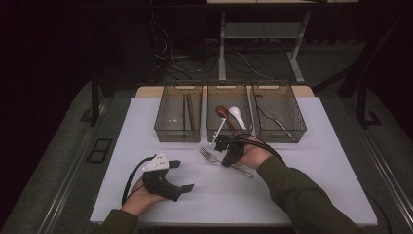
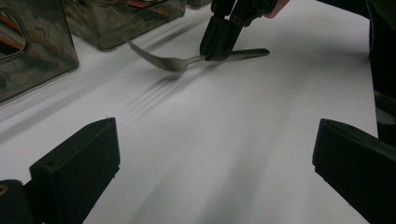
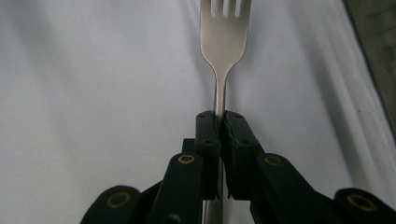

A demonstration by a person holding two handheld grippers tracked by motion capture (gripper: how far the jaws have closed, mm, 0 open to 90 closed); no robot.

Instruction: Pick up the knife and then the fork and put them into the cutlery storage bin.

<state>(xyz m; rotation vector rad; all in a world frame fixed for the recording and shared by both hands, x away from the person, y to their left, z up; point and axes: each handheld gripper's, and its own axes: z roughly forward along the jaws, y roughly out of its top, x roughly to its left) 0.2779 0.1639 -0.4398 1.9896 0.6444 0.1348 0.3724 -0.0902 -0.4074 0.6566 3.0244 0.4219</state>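
A plain silver metal fork (image 1: pixel 225 163) lies near the middle of the white table, just in front of the three clear bins, tines pointing toward the table's left side. Its slim neck is pinched between two black jaws, seen closely in the right gripper view (image 3: pixel 224 51). In the left gripper view (image 2: pixel 180 60) the head seems slightly raised, though blur leaves this unsure.

Fingers (image 3: pixel 211 135) pinch fork (image 3: pixel 224 39) handle.

White table (image 1: pixel 311 185), three clear bins (image 1: pixel 178 113), fork (image 1: pixel 210 156)
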